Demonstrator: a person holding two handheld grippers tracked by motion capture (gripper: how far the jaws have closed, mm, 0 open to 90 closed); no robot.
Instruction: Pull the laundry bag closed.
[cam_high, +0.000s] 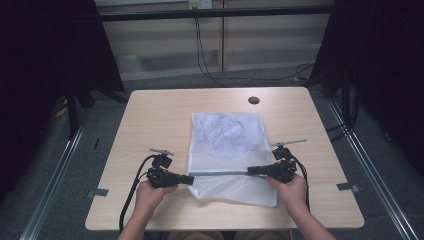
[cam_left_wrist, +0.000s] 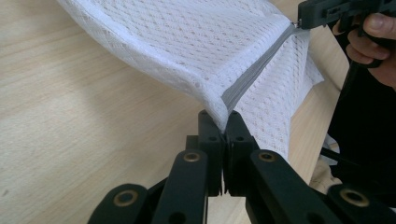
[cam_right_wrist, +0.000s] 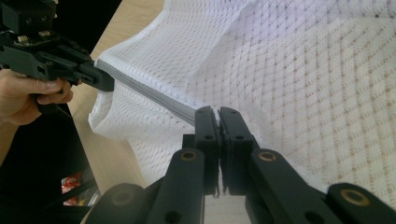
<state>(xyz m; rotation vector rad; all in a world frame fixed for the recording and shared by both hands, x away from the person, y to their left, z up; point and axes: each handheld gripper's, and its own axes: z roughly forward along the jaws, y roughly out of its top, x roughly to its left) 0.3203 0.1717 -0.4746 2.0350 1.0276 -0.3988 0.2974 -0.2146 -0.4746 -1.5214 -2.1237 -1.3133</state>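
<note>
A white mesh laundry bag (cam_high: 227, 150) lies on the wooden table (cam_high: 150, 115), with white cloth showing inside its far half. A grey zipper (cam_high: 220, 173) runs across it near the front, pulled taut and a little off the table. My left gripper (cam_high: 191, 178) is shut on the zipper's left end, where the mesh corner (cam_left_wrist: 219, 105) folds between the jaws. My right gripper (cam_high: 250, 171) is shut on the zipper's right end (cam_right_wrist: 187, 111). In the left gripper view the right gripper (cam_left_wrist: 299, 21) holds the far end; in the right gripper view the left gripper (cam_right_wrist: 105, 84) does likewise.
A dark round hole (cam_high: 253, 100) sits near the table's far edge. Cables (cam_high: 131, 192) trail from each gripper toward the front edge. Black curtains flank both sides, and metal rails (cam_high: 55, 175) run along the floor.
</note>
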